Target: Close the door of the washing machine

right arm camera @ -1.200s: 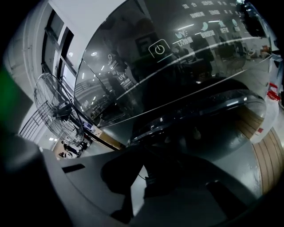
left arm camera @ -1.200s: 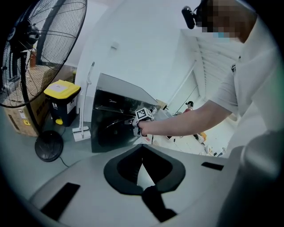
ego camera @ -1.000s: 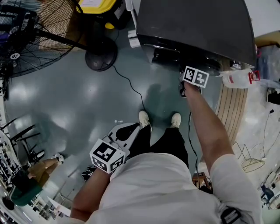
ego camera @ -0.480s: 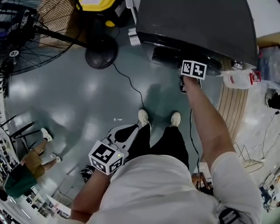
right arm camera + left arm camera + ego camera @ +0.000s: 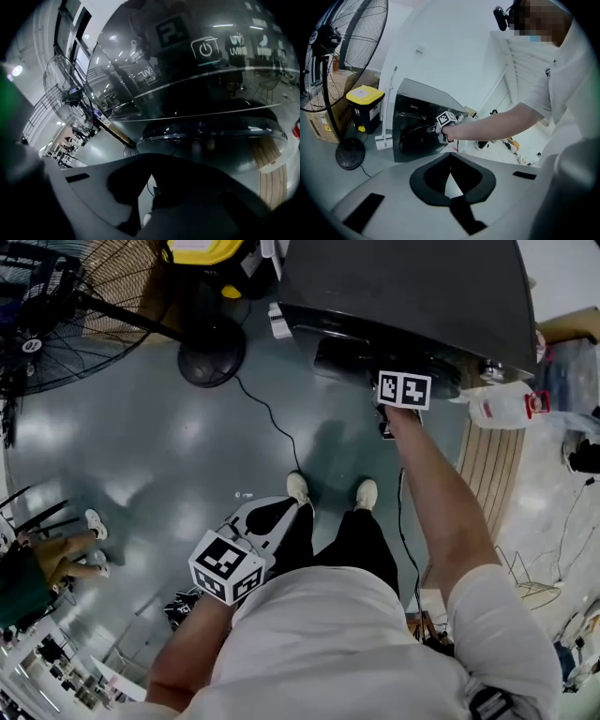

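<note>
The dark washing machine (image 5: 412, 287) stands at the top of the head view. Its round glass door (image 5: 211, 133) fills the right gripper view under the control panel with a power symbol (image 5: 206, 49). Whether the door is fully latched I cannot tell. My right gripper (image 5: 394, 404) is at the machine's front by the door, jaws shut with nothing between them (image 5: 151, 185). It also shows in the left gripper view as the right gripper (image 5: 443, 127) against the door (image 5: 415, 138). My left gripper (image 5: 267, 521) hangs back near my body, shut and empty (image 5: 450, 159).
A large standing fan (image 5: 56, 306) with a round base (image 5: 211, 352) stands left of the machine, with a yellow bin (image 5: 202, 251) behind and a cable (image 5: 272, 423) across the floor. A white jug (image 5: 502, 409) and slatted panel (image 5: 487, 465) lie right. A bystander (image 5: 37, 563) is far left.
My right gripper has rolled a little and stays at the machine's front. The left gripper has shifted slightly. The bystander on the left has moved along the floor.
</note>
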Demonstrator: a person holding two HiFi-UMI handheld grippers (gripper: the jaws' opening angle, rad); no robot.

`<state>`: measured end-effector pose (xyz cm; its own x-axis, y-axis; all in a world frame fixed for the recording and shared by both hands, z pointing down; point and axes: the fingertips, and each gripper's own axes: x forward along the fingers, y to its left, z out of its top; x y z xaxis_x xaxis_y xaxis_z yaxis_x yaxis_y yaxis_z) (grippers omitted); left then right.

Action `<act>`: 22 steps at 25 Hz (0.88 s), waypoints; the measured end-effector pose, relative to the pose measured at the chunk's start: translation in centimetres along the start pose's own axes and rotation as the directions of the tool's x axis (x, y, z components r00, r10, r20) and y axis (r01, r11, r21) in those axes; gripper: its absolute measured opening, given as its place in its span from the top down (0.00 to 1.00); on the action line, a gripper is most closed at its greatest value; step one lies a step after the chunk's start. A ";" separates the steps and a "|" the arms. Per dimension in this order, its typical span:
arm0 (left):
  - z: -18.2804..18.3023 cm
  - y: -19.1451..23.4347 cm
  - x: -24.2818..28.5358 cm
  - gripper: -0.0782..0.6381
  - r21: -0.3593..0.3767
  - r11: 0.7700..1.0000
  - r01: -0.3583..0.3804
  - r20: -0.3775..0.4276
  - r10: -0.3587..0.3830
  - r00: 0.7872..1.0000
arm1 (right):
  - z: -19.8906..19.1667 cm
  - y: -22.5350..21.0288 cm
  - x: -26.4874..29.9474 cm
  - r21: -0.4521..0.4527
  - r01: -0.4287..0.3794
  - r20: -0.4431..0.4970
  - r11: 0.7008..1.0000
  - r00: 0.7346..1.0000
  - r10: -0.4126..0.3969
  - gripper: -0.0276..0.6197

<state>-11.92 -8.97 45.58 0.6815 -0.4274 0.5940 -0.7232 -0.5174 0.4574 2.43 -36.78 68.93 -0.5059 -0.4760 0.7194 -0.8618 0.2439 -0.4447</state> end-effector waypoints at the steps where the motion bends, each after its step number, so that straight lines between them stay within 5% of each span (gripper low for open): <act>1: 0.1 -0.4 0.3 0.87 0.005 1.000 0.005 0.002 -0.005 1.000 | -0.2 0.2 -0.5 -0.022 -0.007 -0.007 1.000 1.000 0.007 0.95; 22: 3.4 -8.9 5.6 0.87 0.115 0.992 0.044 0.072 -0.053 0.996 | -10.0 3.8 -26.1 -0.245 -0.144 -0.020 0.959 0.989 0.143 0.94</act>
<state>-1.29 -9.32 42.57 0.7250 -0.4519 0.5198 -0.6747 -0.6177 0.4041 11.98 -14.94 53.78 -0.6248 -0.4193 0.6586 -0.7624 0.5095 -0.3989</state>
